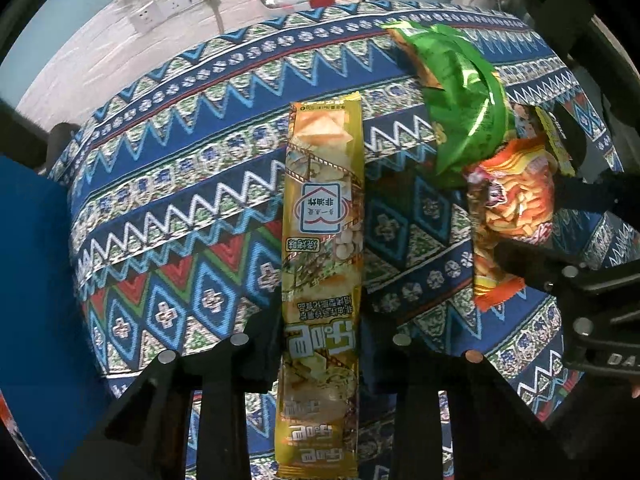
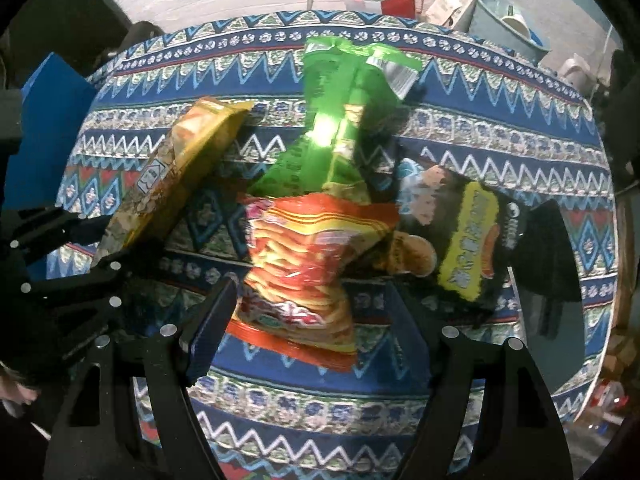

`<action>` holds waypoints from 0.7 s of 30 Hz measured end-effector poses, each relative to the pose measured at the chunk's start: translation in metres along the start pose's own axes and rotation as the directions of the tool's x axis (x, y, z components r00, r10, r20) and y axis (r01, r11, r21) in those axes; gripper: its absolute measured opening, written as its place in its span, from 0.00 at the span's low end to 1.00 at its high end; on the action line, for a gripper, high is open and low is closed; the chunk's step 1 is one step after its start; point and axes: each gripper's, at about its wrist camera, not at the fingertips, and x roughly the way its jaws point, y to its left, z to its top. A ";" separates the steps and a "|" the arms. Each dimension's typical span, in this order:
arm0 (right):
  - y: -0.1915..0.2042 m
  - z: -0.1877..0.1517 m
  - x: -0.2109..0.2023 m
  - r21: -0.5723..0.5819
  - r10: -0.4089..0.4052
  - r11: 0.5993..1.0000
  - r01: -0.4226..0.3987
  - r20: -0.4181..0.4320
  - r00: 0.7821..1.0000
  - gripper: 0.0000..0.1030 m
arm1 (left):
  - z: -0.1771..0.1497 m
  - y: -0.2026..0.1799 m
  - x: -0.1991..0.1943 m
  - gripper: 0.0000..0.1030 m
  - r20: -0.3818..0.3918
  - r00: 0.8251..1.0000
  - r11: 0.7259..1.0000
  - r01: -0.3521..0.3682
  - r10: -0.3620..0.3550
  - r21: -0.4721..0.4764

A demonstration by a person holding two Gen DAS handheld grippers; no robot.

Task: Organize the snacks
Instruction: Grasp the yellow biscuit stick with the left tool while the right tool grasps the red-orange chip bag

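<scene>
Two floor containers, red bag (image 2: 400,2) (crumpled wrappers inside), grey bucket (image 2: 506,26) — cup inside.

The yellow snack packet (image 1: 320,264) runs off the left wrist view at six o'clock, its lower end cut by the edge and its flanks covered by the left claw (image 1: 320,360). In the right wrist view the whole pile is motion-blurred: the print on the green bag (image 2: 340,120) and the orange bag (image 2: 308,264) cannot be read. The black packet (image 2: 472,240) at three o'clock is partly under the orange bag. The worktop (image 2: 520,152) cloth disappears beneath the claws at six o'clock.
</scene>
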 end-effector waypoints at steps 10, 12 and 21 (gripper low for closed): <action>0.020 0.010 0.037 -0.034 -0.076 0.997 0.075 -0.029 0.997 0.67 | -0.004 0.018 -0.014 0.31 0.033 0.999 1.000 -0.027 0.027 0.006; 0.027 0.009 0.037 -0.056 -0.101 0.993 0.099 -0.017 0.995 0.52 | -0.005 0.024 -0.017 0.31 0.039 0.999 1.000 -0.029 0.029 0.003; 0.053 0.002 0.003 -0.108 -0.099 0.989 0.103 0.037 0.994 0.40 | -0.012 0.038 -0.041 0.31 0.066 0.997 0.999 -0.036 0.036 -0.002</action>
